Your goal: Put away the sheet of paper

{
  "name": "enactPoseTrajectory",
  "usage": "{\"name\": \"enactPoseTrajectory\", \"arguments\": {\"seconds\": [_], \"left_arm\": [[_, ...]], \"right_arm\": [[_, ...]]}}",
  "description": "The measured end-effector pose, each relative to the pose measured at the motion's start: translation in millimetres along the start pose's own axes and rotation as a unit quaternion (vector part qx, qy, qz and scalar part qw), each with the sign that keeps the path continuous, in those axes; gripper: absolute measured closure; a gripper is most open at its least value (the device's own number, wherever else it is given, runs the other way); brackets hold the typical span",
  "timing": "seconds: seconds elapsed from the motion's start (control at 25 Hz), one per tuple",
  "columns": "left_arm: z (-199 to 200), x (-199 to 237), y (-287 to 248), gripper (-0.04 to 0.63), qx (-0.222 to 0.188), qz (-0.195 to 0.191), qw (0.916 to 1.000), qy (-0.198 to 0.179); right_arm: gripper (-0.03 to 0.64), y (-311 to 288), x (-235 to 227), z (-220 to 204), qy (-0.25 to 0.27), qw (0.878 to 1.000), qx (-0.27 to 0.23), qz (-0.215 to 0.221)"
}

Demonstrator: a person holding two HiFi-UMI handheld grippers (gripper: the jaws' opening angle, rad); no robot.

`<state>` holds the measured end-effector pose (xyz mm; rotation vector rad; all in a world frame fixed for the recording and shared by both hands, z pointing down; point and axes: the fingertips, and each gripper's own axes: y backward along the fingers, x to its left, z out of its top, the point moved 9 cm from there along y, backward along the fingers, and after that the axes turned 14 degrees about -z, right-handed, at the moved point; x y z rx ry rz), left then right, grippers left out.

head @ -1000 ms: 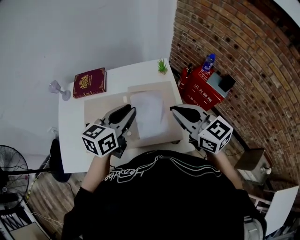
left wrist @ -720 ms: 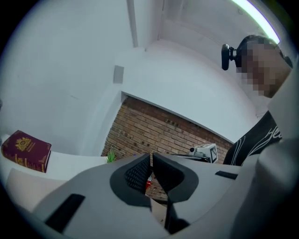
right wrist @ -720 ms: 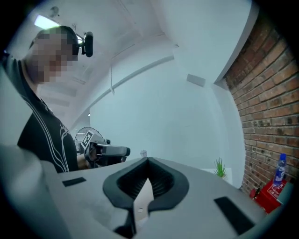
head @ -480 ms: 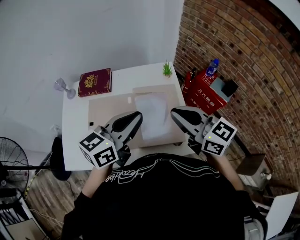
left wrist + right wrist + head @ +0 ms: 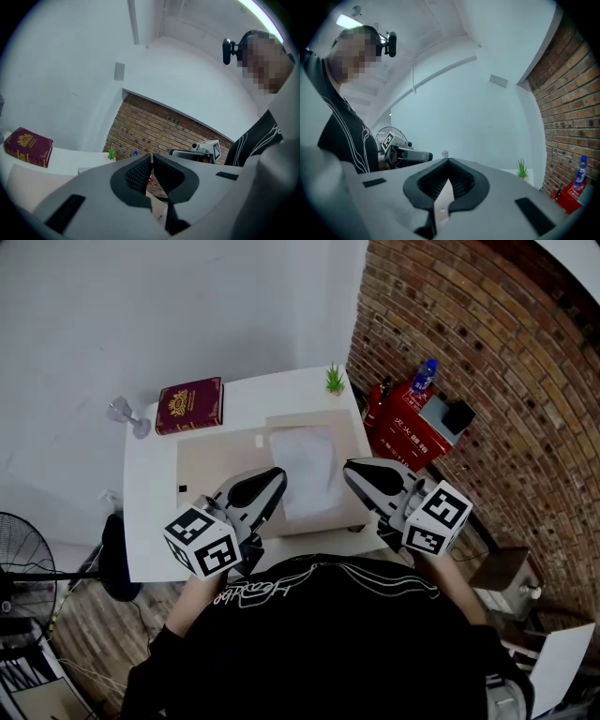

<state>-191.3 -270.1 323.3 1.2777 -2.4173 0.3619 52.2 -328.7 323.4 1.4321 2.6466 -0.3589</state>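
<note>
The white sheet of paper [image 5: 305, 460] lies flat on a tan rectangular mat [image 5: 216, 460] that covers the middle of the white bench [image 5: 150, 521]. In the head view the sheet sits between the two grippers, with most of it stretching away from the person beyond their tips. The left gripper [image 5: 274, 476] points in beside the sheet's near left edge, and the right gripper [image 5: 349, 468] comes in at its right edge. Both are held roughly level above the bench, and neither has the paper.

In the left gripper view the left gripper's [image 5: 151, 159] jaws stand almost together, with only a thin slit between the ribbed pads and nothing caught in it. In the right gripper view the right gripper's [image 5: 447, 161] jaws meet at their tips and are likewise empty. The sheet lies below and between the two sets of jaws, untouched by the pads.

A dark red hardcover book with a gold crest [image 5: 190, 406] rests at the far left of the bench. A small green potted plant [image 5: 335, 381] stands at the far right corner, next to the brick wall [image 5: 487, 343]
</note>
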Motion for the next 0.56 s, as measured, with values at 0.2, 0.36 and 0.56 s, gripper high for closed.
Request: {"name": "enactPoseTrajectory", "arguments": {"seconds": [0.2, 0.36, 0.56], "left_arm": [[-7.4, 7.6, 0.1, 0.552, 0.011, 0.009, 0.9999, 0.008], [-6.9, 11.0, 1.4, 0.552, 0.012, 0.009, 0.9999, 0.008], [-5.8, 12.8, 2.0, 0.552, 0.015, 0.011, 0.9998, 0.006]], "right_arm": [[0.615, -3.1, -2.9, -13.3, -0.012, 1.000, 0.015, -0.008], [0.615, -6.6, -1.4, -12.4, -0.009, 1.000, 0.013, -0.008], [0.615, -5.5, -0.6, -11.9, -0.007, 1.000, 0.011, -0.010]]}}
